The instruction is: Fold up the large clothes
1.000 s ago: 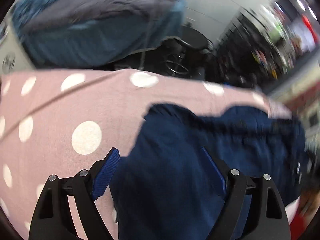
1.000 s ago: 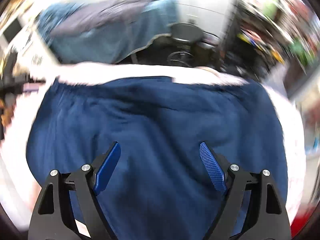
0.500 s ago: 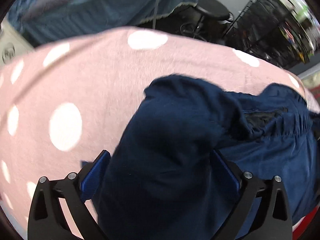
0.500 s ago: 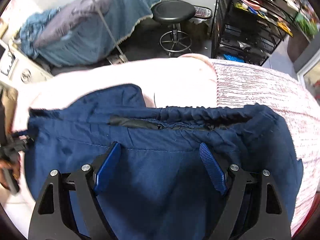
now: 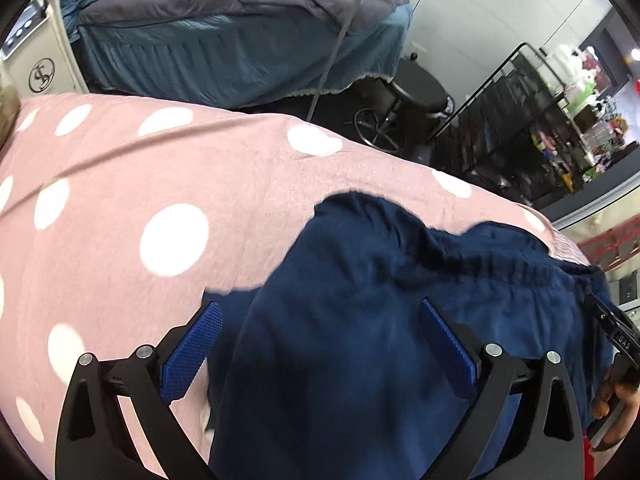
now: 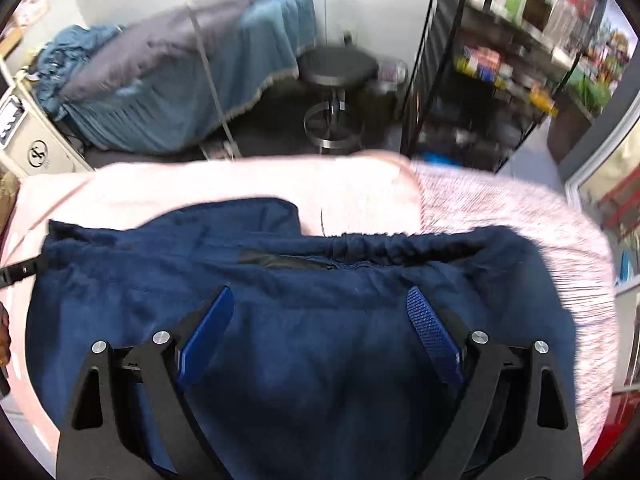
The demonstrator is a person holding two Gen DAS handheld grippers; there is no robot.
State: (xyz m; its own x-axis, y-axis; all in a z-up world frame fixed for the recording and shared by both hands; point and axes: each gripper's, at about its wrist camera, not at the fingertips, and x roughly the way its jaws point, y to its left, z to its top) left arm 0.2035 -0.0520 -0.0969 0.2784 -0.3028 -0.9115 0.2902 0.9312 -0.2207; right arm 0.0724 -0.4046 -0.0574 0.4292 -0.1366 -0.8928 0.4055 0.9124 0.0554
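Cloth from the navy trousers (image 5: 360,320) bunches beneath both wide-open, empty claws, left claw (image 5: 316,344) and right claw (image 6: 320,332), jaws just widened; closing now risks pinching several layers.

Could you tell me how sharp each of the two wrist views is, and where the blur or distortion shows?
Left wrist view: the bed is fairly crisp, the shelves at right smear, and the spotted pink cover bulges from fisheye bending. Right wrist view: softer overall, with the stool and shelves streaked by motion; the navy garment beneath stays readable.
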